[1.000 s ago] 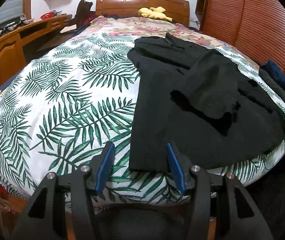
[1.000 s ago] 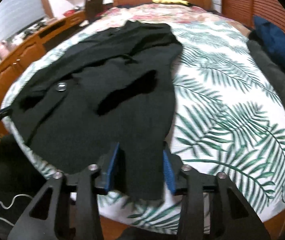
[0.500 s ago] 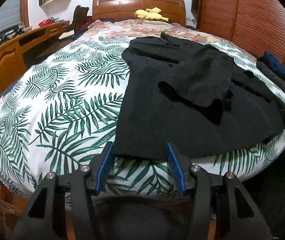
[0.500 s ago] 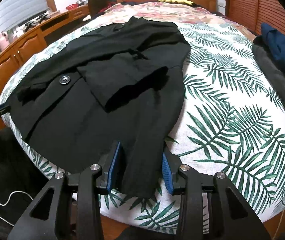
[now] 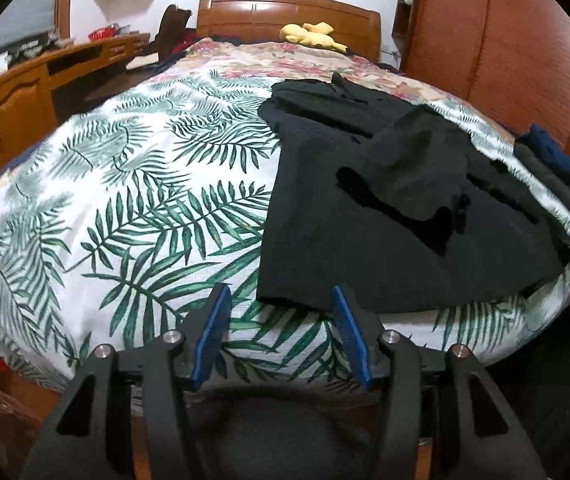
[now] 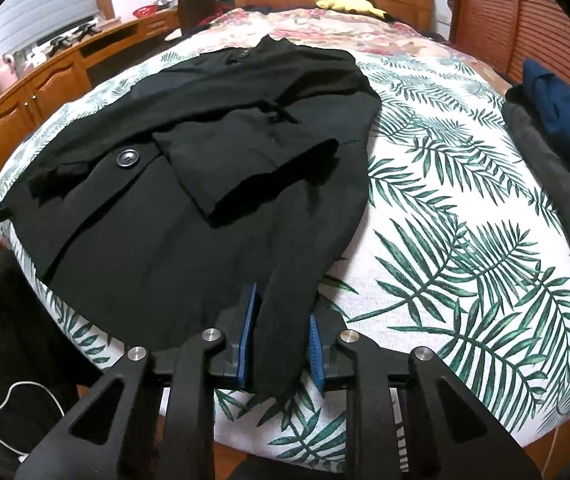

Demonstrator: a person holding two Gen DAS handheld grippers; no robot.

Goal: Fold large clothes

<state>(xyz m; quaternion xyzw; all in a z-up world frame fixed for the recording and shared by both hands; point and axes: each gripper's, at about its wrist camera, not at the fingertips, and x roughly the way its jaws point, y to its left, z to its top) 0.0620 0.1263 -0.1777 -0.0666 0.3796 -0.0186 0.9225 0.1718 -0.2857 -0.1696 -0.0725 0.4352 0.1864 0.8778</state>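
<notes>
Long black button-up coat (image 6: 205, 184) spread flat on the bed's white leaf-print cover (image 6: 465, 240), one sleeve folded across the middle. Right gripper (image 6: 281, 320) at the near hem, blue pads closing with a bunched bit of hem between them. Left gripper (image 5: 281, 312) about half open at the other hem corner, nothing pinched. Yellow soft toy (image 5: 309, 34) by the wooden headboard (image 5: 285, 12).

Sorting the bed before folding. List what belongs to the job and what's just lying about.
Job:
- black coat
- right tongs, closing on the coat's hem
- left tongs, open at its other corner

Lying about:
- yellow plush toy
- navy garment
- grey garment
</notes>
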